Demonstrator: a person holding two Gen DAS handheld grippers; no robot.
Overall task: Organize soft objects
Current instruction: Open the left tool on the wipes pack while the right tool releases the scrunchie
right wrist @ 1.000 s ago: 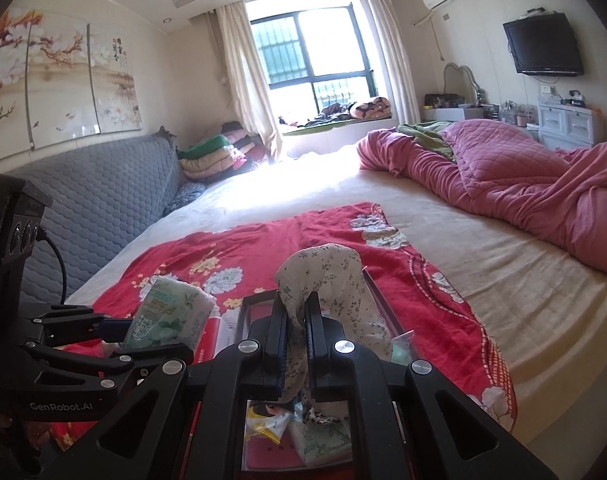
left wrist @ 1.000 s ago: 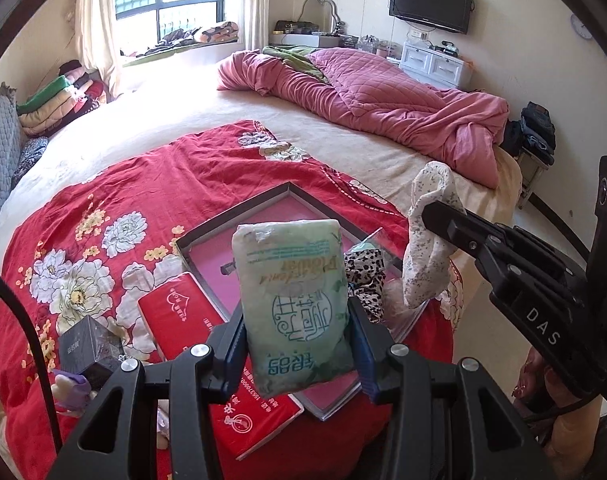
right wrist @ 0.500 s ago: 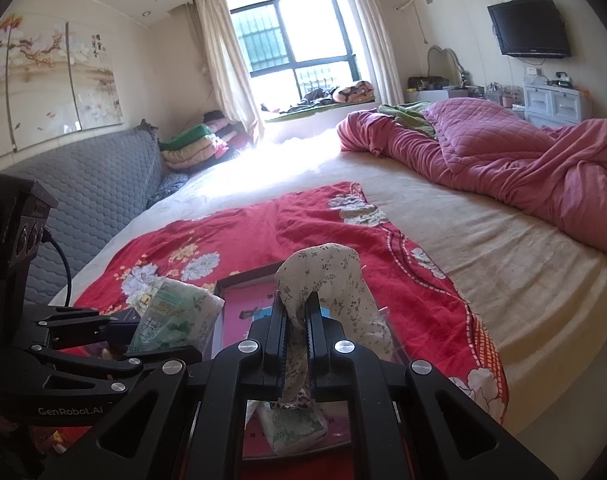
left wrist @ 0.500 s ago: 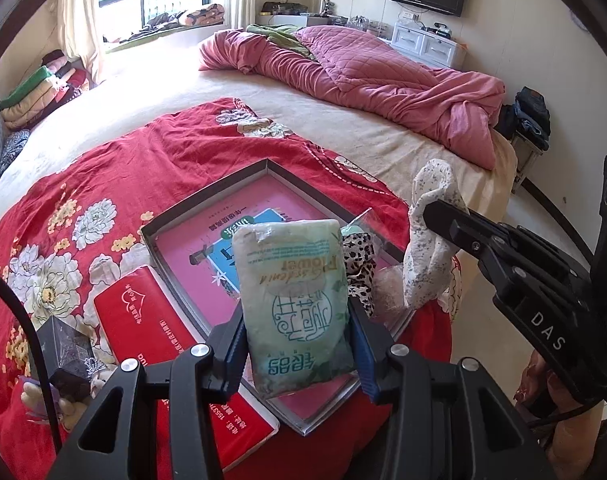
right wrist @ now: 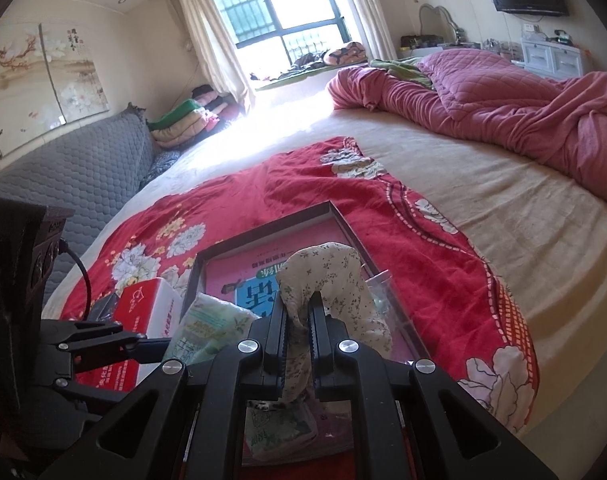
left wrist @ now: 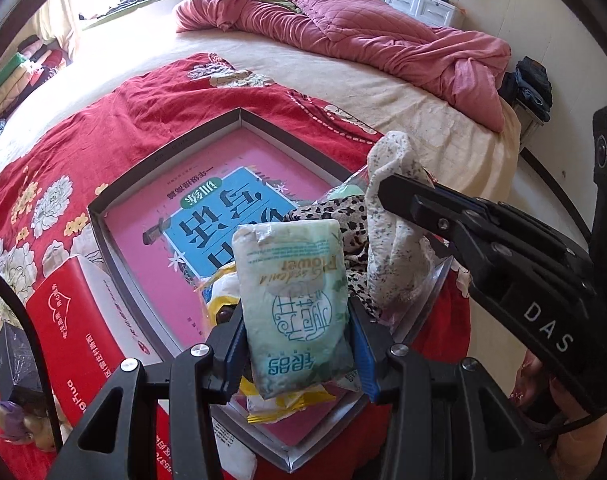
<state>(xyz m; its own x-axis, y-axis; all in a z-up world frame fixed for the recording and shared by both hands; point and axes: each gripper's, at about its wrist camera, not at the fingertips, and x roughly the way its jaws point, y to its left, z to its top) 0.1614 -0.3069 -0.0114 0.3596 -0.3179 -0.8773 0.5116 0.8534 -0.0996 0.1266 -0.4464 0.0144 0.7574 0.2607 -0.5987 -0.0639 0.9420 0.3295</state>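
Both grippers are now lowered closer over the tray (left wrist: 165, 152). On the left, the tissue pack (left wrist: 295, 304) is gripped by the left gripper (left wrist: 297, 354). On the right, the floral cloth (right wrist: 323, 280) hangs between the right gripper's (right wrist: 297, 334) opening jaws, ready to be dropped.

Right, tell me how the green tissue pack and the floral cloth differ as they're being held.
The green tissue pack is a plump, printed plastic packet that keeps its shape; the floral cloth is limp cream fabric, draped over and hanging down.
The pack fills the left gripper, jaws wide apart; the cloth is pinched thin in the right gripper, whose jaws are just opening.
Both are soft and held above the dark-rimmed tray.
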